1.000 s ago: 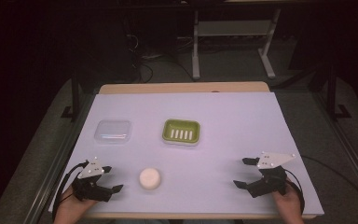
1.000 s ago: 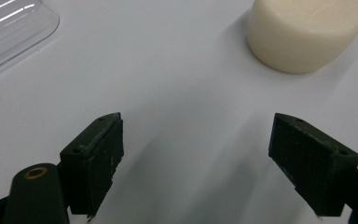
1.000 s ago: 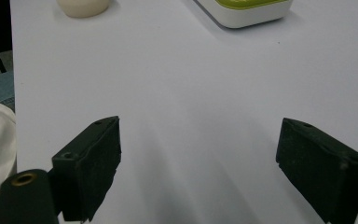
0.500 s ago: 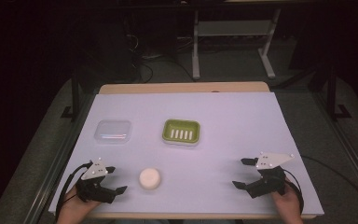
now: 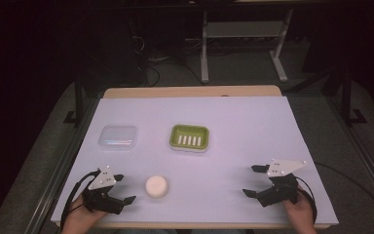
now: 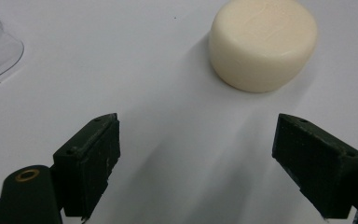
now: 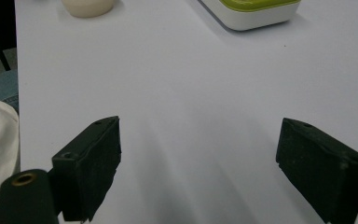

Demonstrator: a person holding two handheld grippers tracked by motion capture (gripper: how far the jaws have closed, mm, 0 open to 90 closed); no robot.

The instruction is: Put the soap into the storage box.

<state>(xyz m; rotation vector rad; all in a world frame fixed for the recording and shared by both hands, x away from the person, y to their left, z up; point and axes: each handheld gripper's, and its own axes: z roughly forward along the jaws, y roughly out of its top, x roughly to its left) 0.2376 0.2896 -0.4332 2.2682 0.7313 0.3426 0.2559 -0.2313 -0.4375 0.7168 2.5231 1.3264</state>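
My left gripper (image 5: 121,190) gapes near the desk's front edge; its own view reveals the round, axis-upright soap (image 6: 264,43) unmarked.

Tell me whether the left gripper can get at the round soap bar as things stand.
Probably yes. The left gripper is open beside the soap bar, and in the left gripper view only bare table lies between its jaws and the bar.

No readable text, label or number anywhere.
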